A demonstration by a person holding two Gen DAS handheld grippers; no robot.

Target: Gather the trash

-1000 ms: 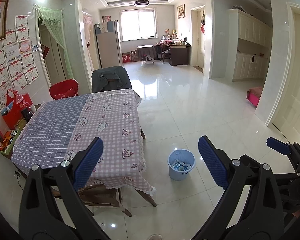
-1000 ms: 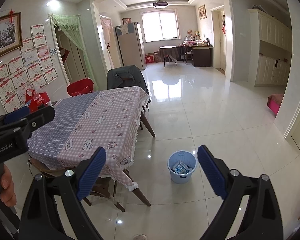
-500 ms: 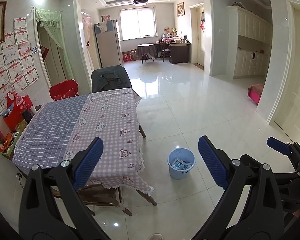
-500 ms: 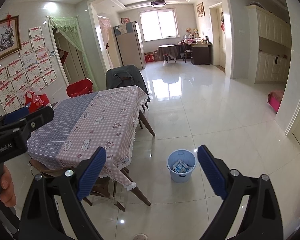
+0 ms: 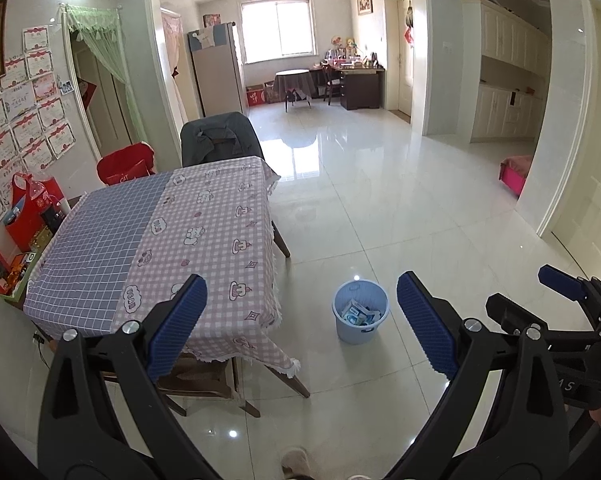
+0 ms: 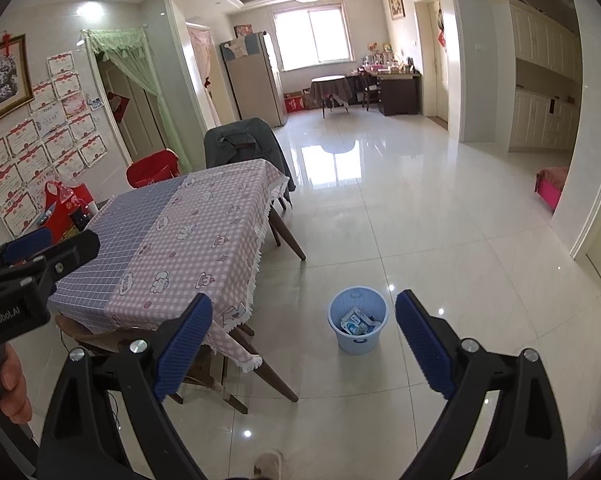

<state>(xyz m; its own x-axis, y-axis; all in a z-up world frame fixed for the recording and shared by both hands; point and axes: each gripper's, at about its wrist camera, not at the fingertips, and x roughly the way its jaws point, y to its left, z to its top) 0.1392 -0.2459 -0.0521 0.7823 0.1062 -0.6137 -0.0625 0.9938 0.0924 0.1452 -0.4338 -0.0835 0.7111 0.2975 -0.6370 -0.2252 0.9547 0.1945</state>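
A: Left gripper [image 5: 300,320] was seen spread wide in the left wrist view, nothing held between the blue pads [image 5: 178,326]. It was held above the tiled floor [image 5: 400,208].

B: Task item location?

A: Pale blue bin [image 5: 360,312] was seen standing on the floor, framed between the two fingers, just beside the table's near corner. Trash [image 5: 358,312] was seen inside it: blue and white wrappers. Exact type couldn't be told.

B: Table?

A: Table [image 5: 204,240] was covered with a checked cloth, blue-grey half on the left, pink half on the right. No loose items were made out on it. A chair draped with a grey jacket [image 5: 218,138] was placed at its far end. The right gripper's body [image 5: 556,320] was visible at the right edge of that view.

B: Right wrist view?

A: Right gripper [image 6: 302,344] was likewise seen released, fingers far apart, nothing gripped. The same bin [image 6: 358,320] was seen between its fingers, upright, wrappers inside. The left gripper's body [image 6: 32,280] was seen at the left edge, with a hand [image 6: 8,388] wrapped on its handle. A slipper toe [image 6: 268,464] was seen at the bottom edge.
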